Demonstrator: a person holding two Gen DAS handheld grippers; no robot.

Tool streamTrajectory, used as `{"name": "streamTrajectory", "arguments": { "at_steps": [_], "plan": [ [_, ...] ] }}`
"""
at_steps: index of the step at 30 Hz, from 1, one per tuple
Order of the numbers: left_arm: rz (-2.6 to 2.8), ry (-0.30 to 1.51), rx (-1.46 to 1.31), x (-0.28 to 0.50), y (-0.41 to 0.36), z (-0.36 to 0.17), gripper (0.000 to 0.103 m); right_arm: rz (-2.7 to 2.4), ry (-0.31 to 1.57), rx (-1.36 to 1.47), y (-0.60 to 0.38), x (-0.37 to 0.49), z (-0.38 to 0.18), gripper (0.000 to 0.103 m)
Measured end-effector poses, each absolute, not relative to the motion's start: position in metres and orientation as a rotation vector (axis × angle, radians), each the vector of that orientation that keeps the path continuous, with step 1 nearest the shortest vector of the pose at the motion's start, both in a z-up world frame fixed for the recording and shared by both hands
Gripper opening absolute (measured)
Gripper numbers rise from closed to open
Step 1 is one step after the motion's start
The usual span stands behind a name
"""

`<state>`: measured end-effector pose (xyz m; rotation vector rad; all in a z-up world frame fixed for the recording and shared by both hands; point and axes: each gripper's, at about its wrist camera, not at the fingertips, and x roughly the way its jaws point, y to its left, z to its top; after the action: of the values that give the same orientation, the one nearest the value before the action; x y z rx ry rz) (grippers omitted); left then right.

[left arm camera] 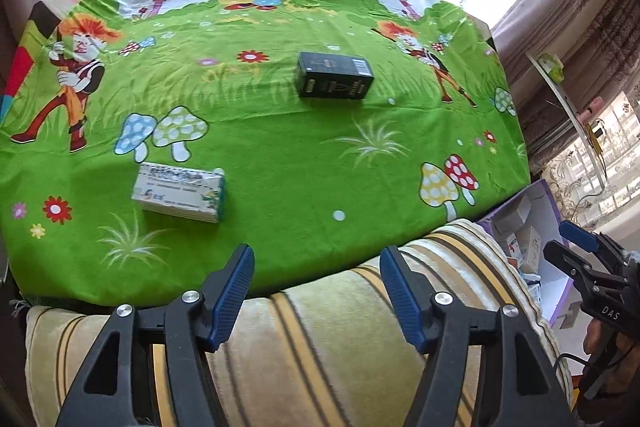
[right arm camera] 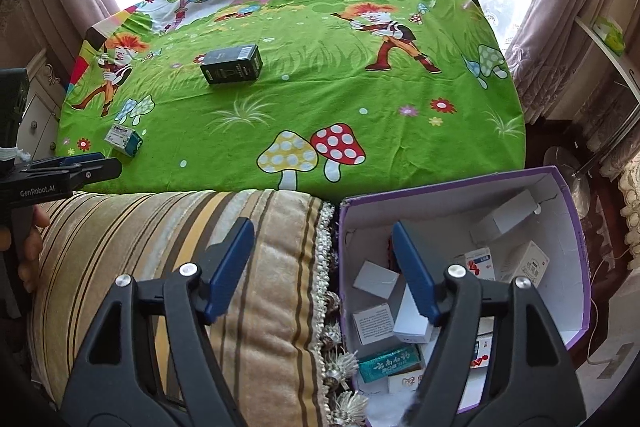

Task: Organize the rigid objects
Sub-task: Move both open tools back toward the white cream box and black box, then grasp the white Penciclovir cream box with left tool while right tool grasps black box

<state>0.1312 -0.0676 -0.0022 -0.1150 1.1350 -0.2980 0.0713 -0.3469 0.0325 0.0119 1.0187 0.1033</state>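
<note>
A table (left arm camera: 280, 163) wears a bright green cloth with mushrooms and cartoon kids on it. Two boxes lie on the cloth, well apart. The black box (left arm camera: 335, 75) sits near the middle. The white box (left arm camera: 181, 191) with green trim lies closer to the front edge, on the left. A striped cushion (left arm camera: 320, 339) rests below the table's front edge. Just beside the cushion, on the right, stands a purple bin (right arm camera: 576, 227) with many small boxes (right arm camera: 400, 307) piled inside. The left gripper (left arm camera: 317, 291) hangs over the cushion with its blue fingers spread wide, holding nothing. The right gripper (right arm camera: 323, 269) is spread wide too, empty, one finger over the cushion and one over the bin.
</note>
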Motion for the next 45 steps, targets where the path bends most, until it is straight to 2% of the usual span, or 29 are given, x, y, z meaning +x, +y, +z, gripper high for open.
{"name": "streamTrajectory", "arguments": {
  "at_steps": [2,4,12,24,45],
  "plan": [
    [-0.274,1.141,-0.13,0.137,-0.052,-0.004,0.068,0.118,1.011,0.004,-0.338,0.078,0.035,0.075],
    [-0.252,1.151,-0.141,0.143,-0.038,-0.006,0.074,0.132,1.002,-0.002,-0.33,0.085,0.037,0.076],
    [-0.201,1.193,-0.125,0.165,-0.009,-0.022,0.078,0.167,0.998,-0.021,-0.299,0.116,0.038,0.083],
    [-0.163,1.241,-0.015,0.2,-0.008,-0.05,0.082,0.202,1.013,-0.046,-0.263,0.163,0.031,0.091],
    [-0.188,1.217,-0.011,0.213,-0.016,-0.072,0.077,0.215,1.05,-0.052,-0.202,0.257,-0.004,0.095]
  ]
}}
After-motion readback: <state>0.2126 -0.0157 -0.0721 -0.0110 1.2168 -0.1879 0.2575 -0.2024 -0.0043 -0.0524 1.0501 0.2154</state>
